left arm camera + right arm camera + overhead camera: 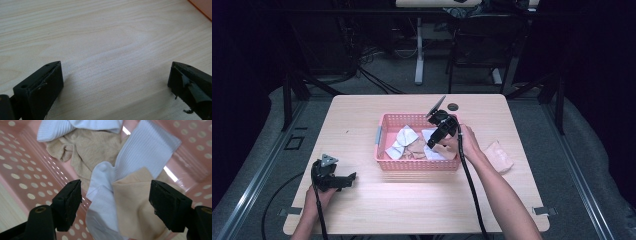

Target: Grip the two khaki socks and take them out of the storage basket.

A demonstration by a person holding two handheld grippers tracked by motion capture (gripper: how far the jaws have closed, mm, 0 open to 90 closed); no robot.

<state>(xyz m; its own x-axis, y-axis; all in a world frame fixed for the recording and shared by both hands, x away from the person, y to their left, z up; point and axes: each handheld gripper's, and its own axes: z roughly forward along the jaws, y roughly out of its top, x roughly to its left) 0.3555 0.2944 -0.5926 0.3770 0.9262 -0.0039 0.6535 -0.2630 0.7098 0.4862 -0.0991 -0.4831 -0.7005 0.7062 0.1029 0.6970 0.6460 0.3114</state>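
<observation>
A pink perforated basket sits mid-table with several socks in it. In the right gripper view a white ribbed sock, a peach sock and a crumpled tan sock lie on the basket floor. My right gripper reaches down into the basket's right half. Its jaws stand open on either side of the peach and white socks without pressing on them. My left gripper rests open over bare wood at the front left, nothing between its fingers.
A folded peach cloth piece lies on the table to the right of the basket. A dark round hole marks the tabletop behind the basket. The basket's corner shows at the top right of the left gripper view.
</observation>
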